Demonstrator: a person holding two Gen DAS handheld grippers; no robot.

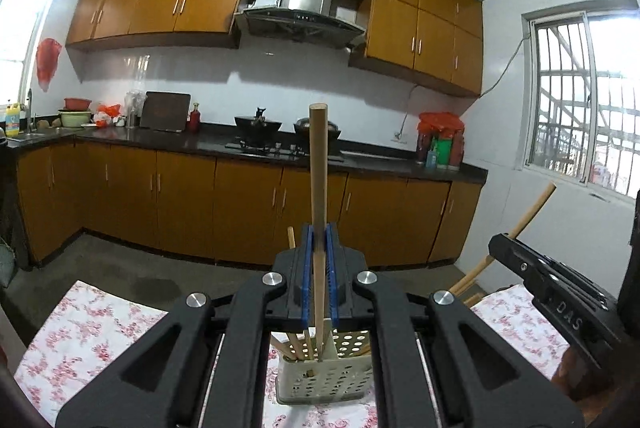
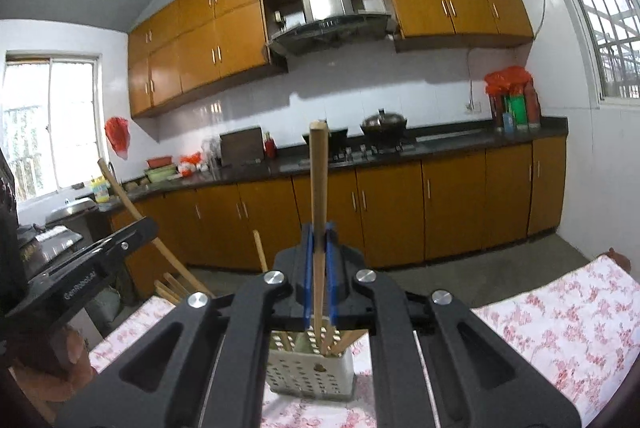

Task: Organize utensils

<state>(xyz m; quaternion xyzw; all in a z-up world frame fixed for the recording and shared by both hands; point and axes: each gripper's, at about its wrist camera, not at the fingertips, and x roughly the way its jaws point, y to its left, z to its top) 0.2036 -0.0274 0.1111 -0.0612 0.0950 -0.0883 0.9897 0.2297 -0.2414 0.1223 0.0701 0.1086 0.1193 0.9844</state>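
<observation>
My left gripper (image 1: pixel 319 240) is shut on a wooden chopstick (image 1: pixel 319 168) that stands upright, its lower end inside a white perforated utensil holder (image 1: pixel 324 380) with several other chopsticks. My right gripper (image 2: pixel 319 240) is shut on another wooden chopstick (image 2: pixel 319 180), also upright, its lower end in the same holder (image 2: pixel 312 376). The right gripper body (image 1: pixel 552 288) shows at the right in the left wrist view, with its chopstick (image 1: pixel 532 208) slanting up. The left gripper body (image 2: pixel 80 268) shows at the left in the right wrist view.
The holder stands on a table with a pink floral cloth (image 1: pixel 88 328) (image 2: pixel 560 316). Beyond lie a grey floor, orange base cabinets (image 1: pixel 180 200), a dark counter with woks and a stove (image 1: pixel 260 132), and windows on both sides.
</observation>
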